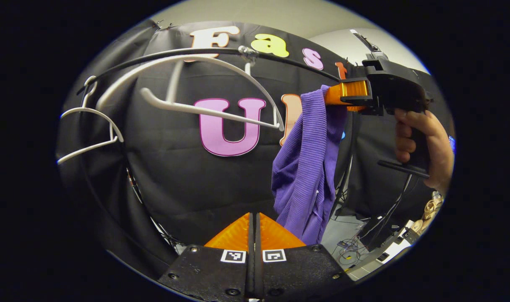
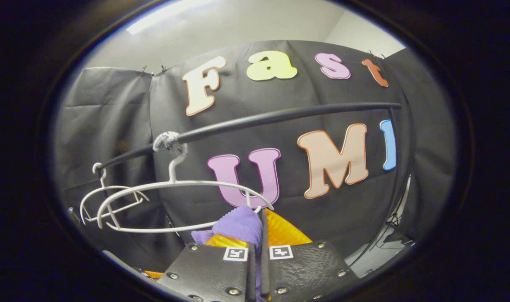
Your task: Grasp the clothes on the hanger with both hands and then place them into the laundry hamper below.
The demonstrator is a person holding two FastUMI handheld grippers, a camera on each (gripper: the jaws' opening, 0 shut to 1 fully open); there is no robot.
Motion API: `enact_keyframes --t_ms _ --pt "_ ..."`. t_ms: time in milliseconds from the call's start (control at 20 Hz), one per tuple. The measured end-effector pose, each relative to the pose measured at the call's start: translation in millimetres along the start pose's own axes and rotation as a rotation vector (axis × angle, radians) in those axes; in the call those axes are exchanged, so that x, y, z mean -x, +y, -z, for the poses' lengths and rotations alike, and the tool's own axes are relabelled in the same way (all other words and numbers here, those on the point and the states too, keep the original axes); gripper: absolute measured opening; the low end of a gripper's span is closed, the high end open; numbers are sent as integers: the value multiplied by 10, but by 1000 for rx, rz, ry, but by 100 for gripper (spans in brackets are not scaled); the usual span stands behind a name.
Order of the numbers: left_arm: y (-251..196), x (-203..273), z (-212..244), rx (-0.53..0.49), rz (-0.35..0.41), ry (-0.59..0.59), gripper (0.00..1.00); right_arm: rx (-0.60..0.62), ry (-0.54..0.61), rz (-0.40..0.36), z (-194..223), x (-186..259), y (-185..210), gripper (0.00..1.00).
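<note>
With my right gripper [image 2: 255, 239] clamped on the purple garment [image 1: 305, 167], now off the white hanger [image 1: 213, 111] and dangling to its right, and my left gripper [image 1: 255, 228] closed on nothing, I should lower steadily, keeping the cloth clear of the rail [image 2: 280, 115].

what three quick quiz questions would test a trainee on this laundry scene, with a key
1. True or false: the purple garment is off the nearest white hanger.
2. Which gripper holds the garment? A) left gripper B) right gripper
3. Fill in: the hangers hook over a black ____.

Key: 1 true. 2 B; the right gripper view also shows cloth between its fingers. 3 rail.
</note>
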State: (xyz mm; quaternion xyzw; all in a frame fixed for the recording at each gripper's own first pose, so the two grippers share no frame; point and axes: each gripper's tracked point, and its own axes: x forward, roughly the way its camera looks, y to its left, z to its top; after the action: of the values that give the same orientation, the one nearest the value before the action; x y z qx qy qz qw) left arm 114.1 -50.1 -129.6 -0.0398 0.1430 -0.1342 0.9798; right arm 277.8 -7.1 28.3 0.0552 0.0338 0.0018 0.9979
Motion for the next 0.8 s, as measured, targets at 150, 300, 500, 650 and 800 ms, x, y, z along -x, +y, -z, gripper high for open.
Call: enact_keyframes --t_ms 150,300,500,650,800 --pt "-72 -268 107 1 -2 16 1 9 71 40 472 -140 -213 10" --pt "-124 -472 225 7 14 35 1 -3 173 90 1116 -234 -491 5" --pt "-145 -781 670 30 11 113 2 -37 332 155 2166 -282 -761 7" --pt "-139 -1029 1123 34 6 184 2 -51 450 190 2941 -335 -902 7" --pt "-97 -1222 1598 46 2 256 2 -46 554 209 3660 -316 -983 9"
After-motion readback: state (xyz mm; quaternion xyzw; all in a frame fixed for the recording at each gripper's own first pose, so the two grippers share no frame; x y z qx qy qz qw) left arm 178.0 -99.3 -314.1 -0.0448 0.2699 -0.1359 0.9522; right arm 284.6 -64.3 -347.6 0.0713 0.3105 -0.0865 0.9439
